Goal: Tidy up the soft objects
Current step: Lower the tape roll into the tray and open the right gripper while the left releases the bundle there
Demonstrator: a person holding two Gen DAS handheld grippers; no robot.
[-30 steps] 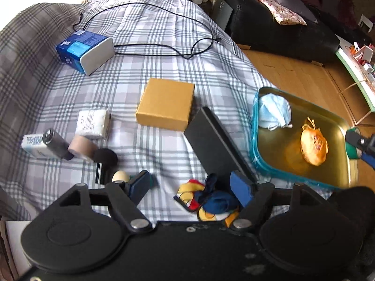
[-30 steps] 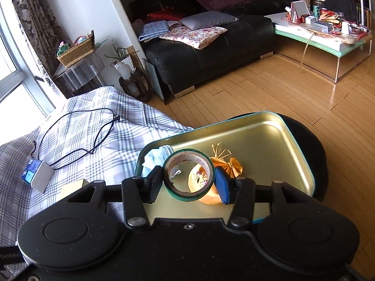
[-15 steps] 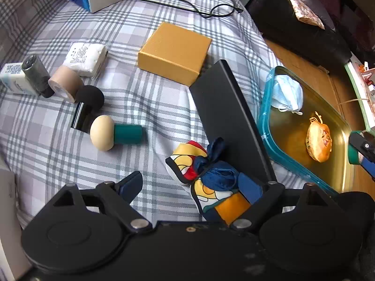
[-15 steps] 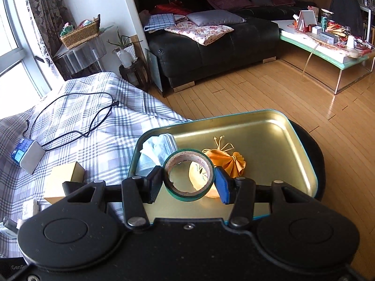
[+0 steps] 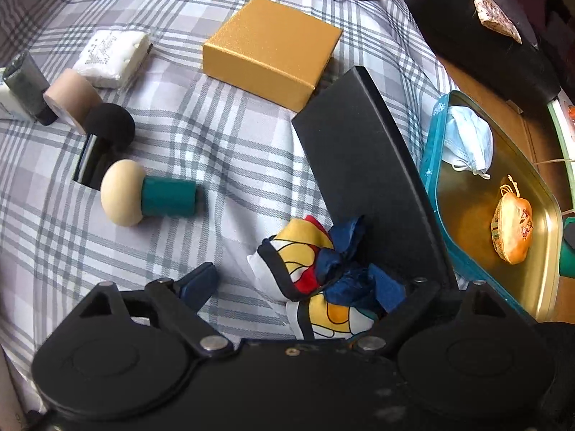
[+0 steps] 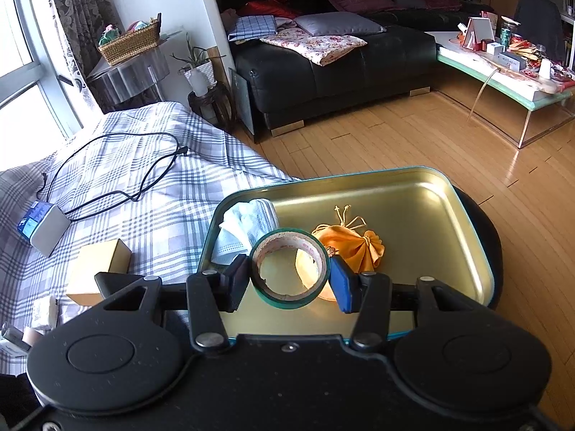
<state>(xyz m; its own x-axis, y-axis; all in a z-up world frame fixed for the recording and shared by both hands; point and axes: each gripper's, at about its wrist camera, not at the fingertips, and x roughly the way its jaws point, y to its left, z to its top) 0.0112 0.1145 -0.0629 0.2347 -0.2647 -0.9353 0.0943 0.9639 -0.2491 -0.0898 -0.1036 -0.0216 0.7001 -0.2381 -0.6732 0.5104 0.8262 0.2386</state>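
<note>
A colourful knotted cloth bundle (image 5: pixel 298 251), white, yellow, red and navy, lies on the plaid bedspread beside a black flat case (image 5: pixel 359 165). My left gripper (image 5: pixel 294 283) points steeply down over it, and its jaws are closing. The bundle lies between them, against the right finger and clear of the left one. A teal-rimmed gold tray (image 6: pixel 413 215) holds a blue face mask (image 6: pixel 248 226) and an orange pouch (image 6: pixel 352 240). My right gripper (image 6: pixel 289 276) hangs above the tray's near side, shut on a green tape roll (image 6: pixel 289 269).
On the bedspread lie a gold box (image 5: pixel 269 43), a cream sponge with a teal handle (image 5: pixel 143 197), a black sponge (image 5: pixel 107 125), a beige roll (image 5: pixel 68 97) and a white packet (image 5: pixel 111 54). A black cable (image 6: pixel 118 179), a black sofa (image 6: pixel 341 61) and wood floor lie beyond.
My left gripper has come down onto the cloth bundle, which now sits between its fingers. The right gripper has stayed over the tray with the tape roll in it.
</note>
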